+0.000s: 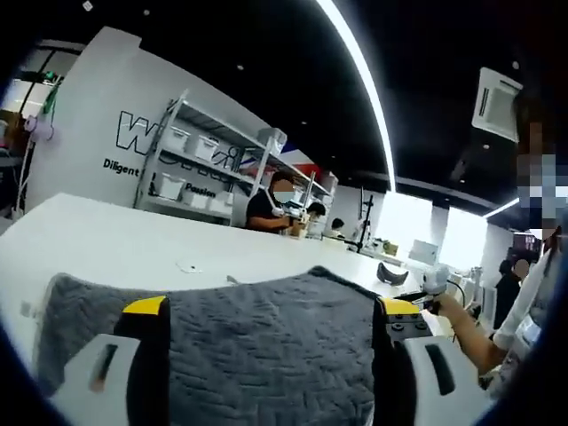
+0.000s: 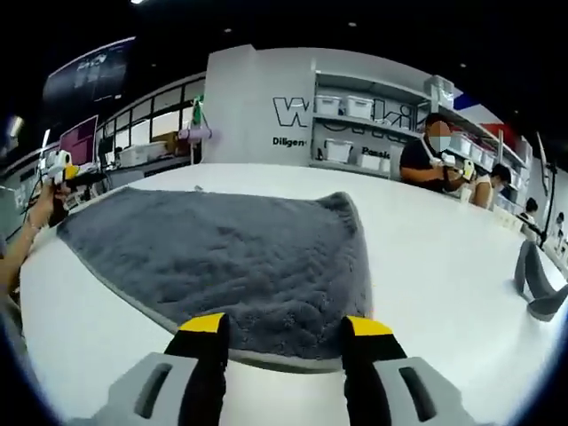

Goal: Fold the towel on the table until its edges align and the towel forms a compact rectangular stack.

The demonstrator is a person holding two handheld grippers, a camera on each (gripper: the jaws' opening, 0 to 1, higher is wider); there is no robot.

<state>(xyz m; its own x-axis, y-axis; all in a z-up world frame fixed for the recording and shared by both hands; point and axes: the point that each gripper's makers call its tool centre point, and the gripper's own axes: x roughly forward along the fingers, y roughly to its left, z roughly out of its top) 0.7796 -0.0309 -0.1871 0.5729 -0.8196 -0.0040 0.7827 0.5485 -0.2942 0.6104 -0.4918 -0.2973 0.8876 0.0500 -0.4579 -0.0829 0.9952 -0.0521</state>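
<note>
A grey quilted towel (image 2: 231, 257) lies spread flat on the white table (image 2: 444, 257), its near hem just at my right jaw tips. My right gripper (image 2: 284, 327) stands open at that hem, nothing between its yellow-tipped jaws. In the left gripper view the towel (image 1: 266, 346) lies between and beyond the jaws, and my left gripper (image 1: 273, 311) is open, low at its edge. The left gripper (image 2: 58, 169) shows held in a hand off the towel's far left corner. The right gripper (image 1: 435, 284) shows in a hand off the towel's right side.
A dark grey curved object (image 2: 537, 284) rests on the table to the right, also seen as a dark grey object (image 1: 390, 273). A small flat item (image 1: 188, 266) lies beyond the towel. Shelves with white bins (image 2: 355, 133) and seated people (image 2: 430, 164) stand behind the table.
</note>
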